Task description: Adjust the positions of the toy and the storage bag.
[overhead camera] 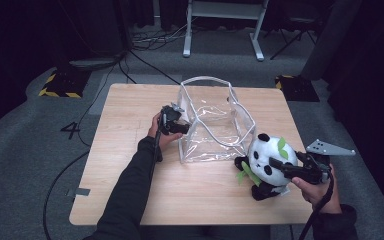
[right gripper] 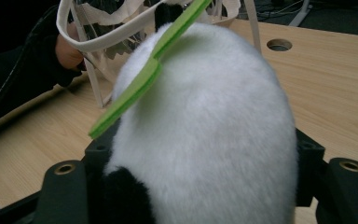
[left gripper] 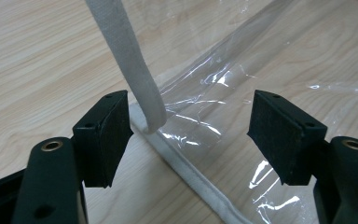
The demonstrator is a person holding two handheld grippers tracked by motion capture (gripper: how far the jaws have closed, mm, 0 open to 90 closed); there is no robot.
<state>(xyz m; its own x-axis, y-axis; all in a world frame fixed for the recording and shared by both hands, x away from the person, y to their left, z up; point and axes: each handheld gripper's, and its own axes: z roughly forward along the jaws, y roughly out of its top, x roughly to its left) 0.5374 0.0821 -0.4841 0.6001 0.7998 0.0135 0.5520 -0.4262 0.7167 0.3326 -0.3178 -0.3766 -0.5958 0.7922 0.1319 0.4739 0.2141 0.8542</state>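
Wooden table (overhead camera: 130, 195) is filling mid-frame; right gripper (overhead camera: 280, 167) is grasping the plush panda (overhead camera: 267, 160) at lower right, left gripper's (overhead camera: 184, 128) jaws are standing released beside the clear bag (overhead camera: 215, 125).

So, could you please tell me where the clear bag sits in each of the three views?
High view: the clear bag stands mid-table, towards the far edge.
Left gripper view: the bag lies centre and right, beyond the jaws, white trim running down.
Right gripper view: the bag is top left, behind the panda toy.
Shared landmark: the wooden table.
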